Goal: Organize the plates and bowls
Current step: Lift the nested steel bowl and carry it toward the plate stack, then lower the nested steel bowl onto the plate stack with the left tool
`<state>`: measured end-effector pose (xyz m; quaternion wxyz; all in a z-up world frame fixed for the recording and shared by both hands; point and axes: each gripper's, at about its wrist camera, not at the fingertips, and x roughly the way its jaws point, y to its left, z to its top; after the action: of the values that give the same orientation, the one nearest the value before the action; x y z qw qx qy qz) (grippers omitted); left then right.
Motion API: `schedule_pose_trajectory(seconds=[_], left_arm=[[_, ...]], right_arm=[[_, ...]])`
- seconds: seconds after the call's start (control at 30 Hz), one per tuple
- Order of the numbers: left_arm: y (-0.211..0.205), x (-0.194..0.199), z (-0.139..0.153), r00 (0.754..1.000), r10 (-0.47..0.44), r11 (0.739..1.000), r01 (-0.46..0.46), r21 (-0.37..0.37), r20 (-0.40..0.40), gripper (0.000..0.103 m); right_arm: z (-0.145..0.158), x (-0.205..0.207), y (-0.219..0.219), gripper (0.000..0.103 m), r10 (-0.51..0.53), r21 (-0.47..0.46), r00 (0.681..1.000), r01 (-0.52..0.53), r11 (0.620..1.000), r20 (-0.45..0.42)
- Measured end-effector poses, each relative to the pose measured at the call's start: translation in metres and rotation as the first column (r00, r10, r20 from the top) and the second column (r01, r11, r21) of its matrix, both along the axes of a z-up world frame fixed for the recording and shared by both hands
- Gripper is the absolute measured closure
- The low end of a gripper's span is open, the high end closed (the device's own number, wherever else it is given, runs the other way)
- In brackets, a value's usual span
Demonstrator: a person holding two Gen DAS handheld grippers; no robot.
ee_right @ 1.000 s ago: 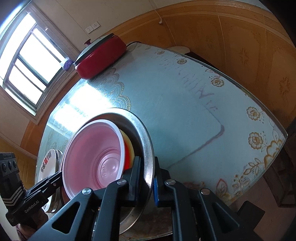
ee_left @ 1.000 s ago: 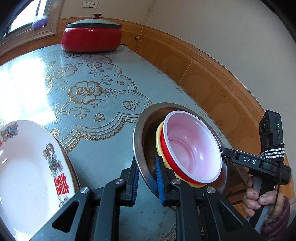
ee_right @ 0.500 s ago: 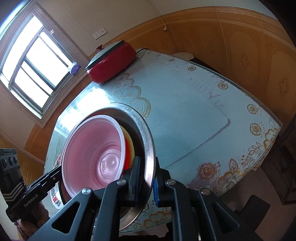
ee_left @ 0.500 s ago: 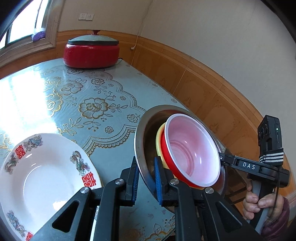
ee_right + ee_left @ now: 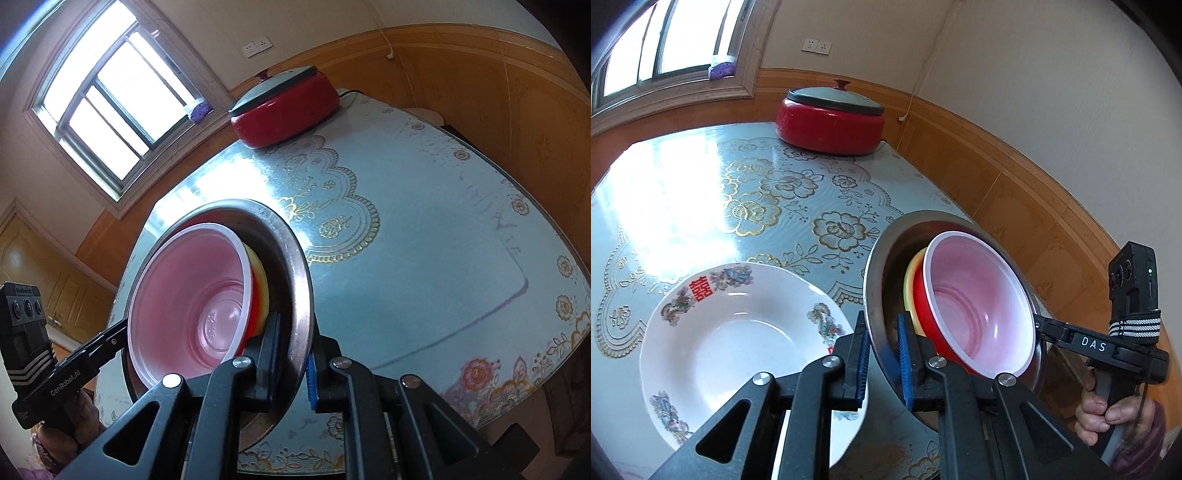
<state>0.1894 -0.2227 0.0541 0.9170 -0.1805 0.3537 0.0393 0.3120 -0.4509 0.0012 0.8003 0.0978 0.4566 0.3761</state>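
- Left wrist view catches the white plate (image 5: 746, 354) with the red and floral rim print, lying flat on the bench (image 5: 701, 206) near its front edge — the right wrist view doesn't show that plate at all.
- Right wrist view instead shows the bench's (image 5: 424, 236) bare right side, out to its front right corner.
- Metal bowl (image 5: 882, 280) is tipped up off the bench, over its front right part, and holds a yellow bowl (image 5: 911, 284) with a red bowl (image 5: 975, 306) nested inside — pink inside, nothing in it.
- Left gripper (image 5: 882, 354) is clenched on the metal bowl's rim; right gripper (image 5: 295, 358) grasps the metal bowl's (image 5: 295, 258) opposite rim.
- Red lidded pot (image 5: 831, 122) sits at the bench's far edge in both views.
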Motion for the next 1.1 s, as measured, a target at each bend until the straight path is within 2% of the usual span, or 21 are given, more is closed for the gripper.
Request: schedule_pose_trajectory(seconds=[0.17, 0.6, 0.8, 1.1], left_arm=[[0.034, -0.015, 0.005, 1.000, -0.001, 1.000, 0.001, -0.004, 0.020, 0.091], [0.138, -0.066, -0.003, 0.997, -0.079, 0.997, 0.079, -0.018, -0.019, 0.091], [0.163, -0.072, -0.011, 0.991, -0.131, 0.991, 0.130, -0.019, -0.036, 0.091], [0.170, -0.056, -0.029, 0.970, -0.233, 0.972, 0.231, -0.034, -0.074, 0.091]], right_arm=[[0.006, -0.014, 0.031, 0.092, 0.006, 0.013, 1.000, -0.006, 1.000, 0.018], [-0.001, -0.083, 0.129, 0.092, -0.065, 0.015, 0.998, 0.065, 0.998, -0.021], [-0.011, -0.105, 0.150, 0.092, -0.121, -0.004, 0.992, 0.121, 0.993, -0.037], [-0.026, -0.110, 0.155, 0.092, -0.213, -0.065, 0.975, 0.209, 0.976, -0.063]])
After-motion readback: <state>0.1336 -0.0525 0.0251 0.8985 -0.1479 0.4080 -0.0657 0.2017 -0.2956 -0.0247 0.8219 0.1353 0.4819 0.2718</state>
